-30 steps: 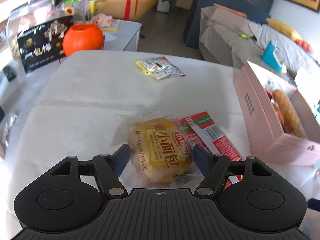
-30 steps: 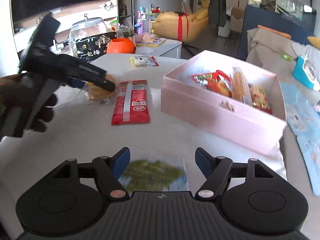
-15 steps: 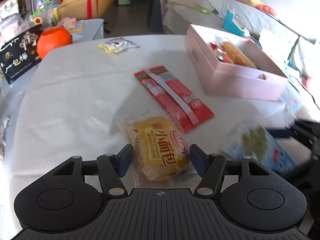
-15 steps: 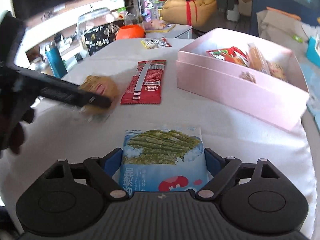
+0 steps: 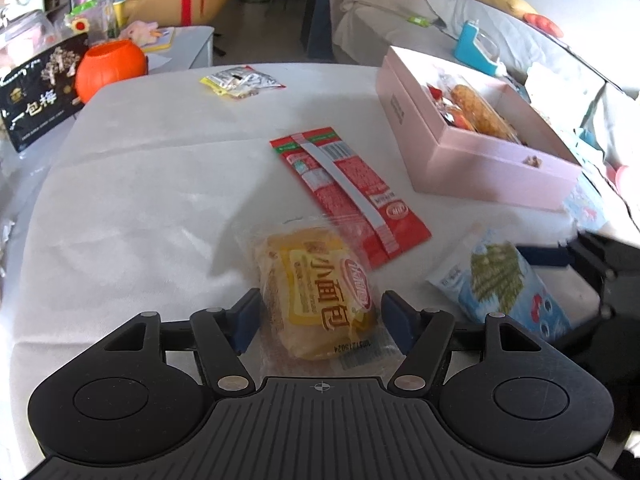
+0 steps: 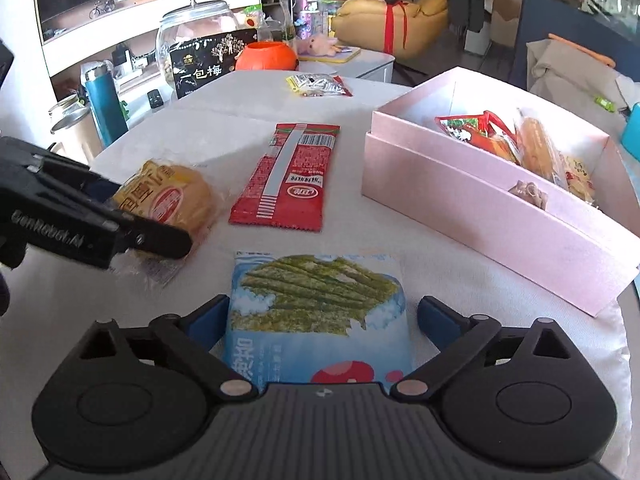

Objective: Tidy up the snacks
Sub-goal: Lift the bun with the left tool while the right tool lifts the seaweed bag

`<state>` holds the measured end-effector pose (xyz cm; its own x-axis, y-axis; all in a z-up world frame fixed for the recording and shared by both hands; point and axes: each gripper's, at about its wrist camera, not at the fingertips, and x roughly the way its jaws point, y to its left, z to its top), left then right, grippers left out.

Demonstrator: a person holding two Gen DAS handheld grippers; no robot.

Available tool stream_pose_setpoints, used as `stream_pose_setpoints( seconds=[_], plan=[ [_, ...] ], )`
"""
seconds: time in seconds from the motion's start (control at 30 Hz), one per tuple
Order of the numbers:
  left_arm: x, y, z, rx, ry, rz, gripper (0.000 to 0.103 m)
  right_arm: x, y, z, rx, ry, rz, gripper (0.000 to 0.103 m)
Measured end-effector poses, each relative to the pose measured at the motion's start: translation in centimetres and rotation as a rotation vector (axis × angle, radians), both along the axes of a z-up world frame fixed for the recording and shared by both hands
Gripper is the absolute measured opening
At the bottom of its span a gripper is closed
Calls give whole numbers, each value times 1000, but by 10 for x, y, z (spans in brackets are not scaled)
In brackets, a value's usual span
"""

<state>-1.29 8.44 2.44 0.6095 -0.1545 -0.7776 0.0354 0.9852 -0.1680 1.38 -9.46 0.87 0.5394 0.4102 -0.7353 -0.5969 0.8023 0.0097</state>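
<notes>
Left gripper (image 5: 318,320) jaws grip the bread packet (image 5: 316,296); right gripper (image 6: 320,316) jaws, just opening, straddle the seaweed packet (image 6: 316,320) on the counter (image 5: 152,184)

Bread bun packet (image 5: 316,292): clear glossy plastic film. Seaweed snack packet (image 6: 318,312): glossy foil. Pink box (image 6: 480,208): matt cardboard. Tablecloth (image 5: 140,184): white matt cloth.

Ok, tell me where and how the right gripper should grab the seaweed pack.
Grip the seaweed pack across its two long side edges, coming down from above at its near end. It lies flat on the table, and the right gripper already straddles it with jaws open, pads apparently clear of both sides.
</notes>
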Motion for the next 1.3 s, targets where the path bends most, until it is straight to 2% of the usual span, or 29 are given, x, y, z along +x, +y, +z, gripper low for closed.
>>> stream_pose_setpoints(
  seconds=[0.23,0.47,0.5,0.53,0.8,1.0,1.1,1.2,1.3],
  plan=[
    [26,-2,-1,16,5,-9,75,-5,-4,0,4,-6,24,100],
    [32,-4,-3,31,-13,-10,73,18,0,11,27,91,6,95],
    [30,-4,-3,37,-18,-12,72,19,2,11,17,85,4,93],
    [27,-3,-3,41,-23,-15,70,19,4,12,6,74,7,86],
    [-1,3,5,-10,-43,-20,63,5,-30,61,101,-71,-42,86],
    [-13,-16,37,-27,-140,-98,62,0,-64,105,154,-193,-118,86],
    [-16,-24,46,-43,-161,-132,61,-1,-79,119,166,-242,-156,86],
    [-14,-34,43,-35,-153,-157,61,-1,-88,121,166,-251,-185,86],
    [-12,-41,29,-14,-115,-154,61,-3,-89,106,148,-219,-186,86]
  ],
)
